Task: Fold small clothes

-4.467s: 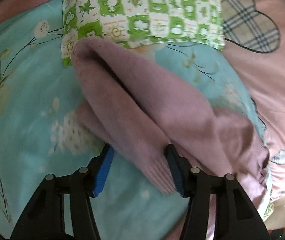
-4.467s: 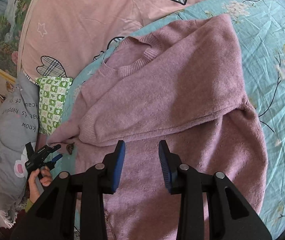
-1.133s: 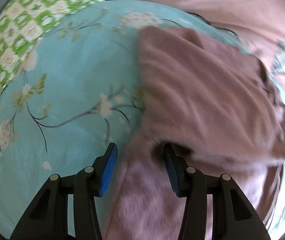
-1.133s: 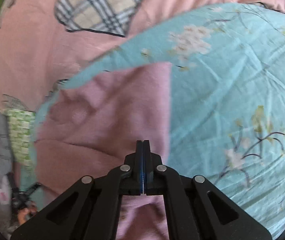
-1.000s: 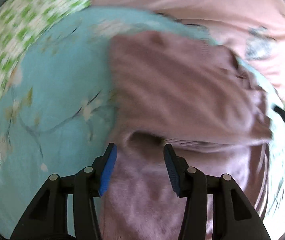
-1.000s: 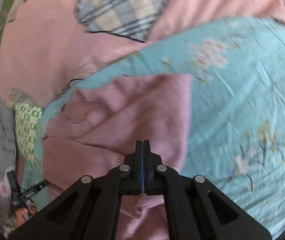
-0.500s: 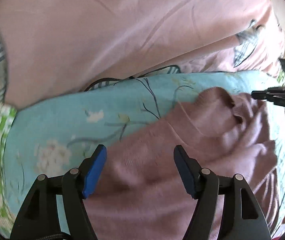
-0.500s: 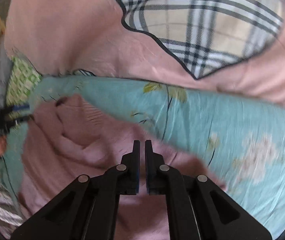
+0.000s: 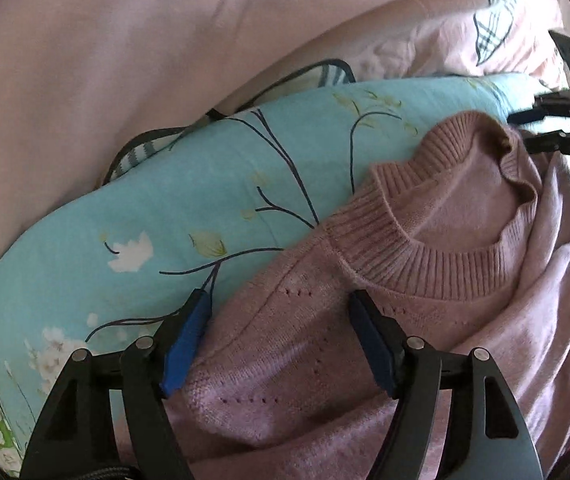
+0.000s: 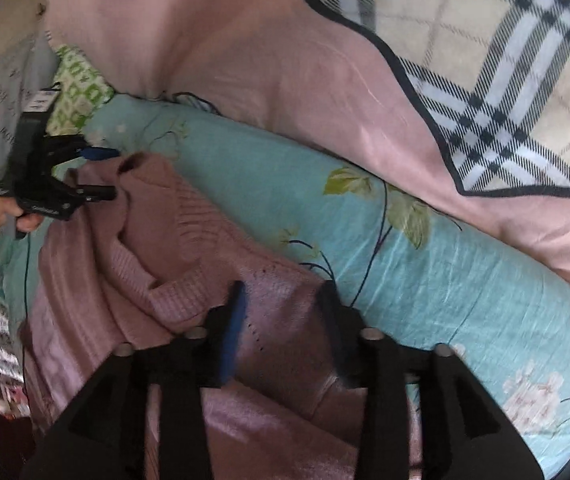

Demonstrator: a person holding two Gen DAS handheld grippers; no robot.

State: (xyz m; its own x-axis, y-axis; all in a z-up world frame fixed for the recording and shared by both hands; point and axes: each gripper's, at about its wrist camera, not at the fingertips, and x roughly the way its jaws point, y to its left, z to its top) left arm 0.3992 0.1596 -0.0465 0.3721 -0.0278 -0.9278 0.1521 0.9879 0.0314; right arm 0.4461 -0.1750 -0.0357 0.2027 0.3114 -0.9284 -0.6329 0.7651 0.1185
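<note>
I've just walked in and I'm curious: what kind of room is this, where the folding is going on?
Most likely a bedroom, with the folding done on a bed. The pink knit sweater lies on a turquoise floral sheet, beside a pink quilt with plaid heart patches and a green checked pillow.

Teal sheet (image 9: pixel 189 200) lies bare beside the sweater (image 9: pixel 365 360), open for passing. Pink quilt (image 10: pixel 285 60) bulges behind it, blocking that side. Green checked pillow (image 10: pixel 79 92) sits at the sheet's far end.
</note>
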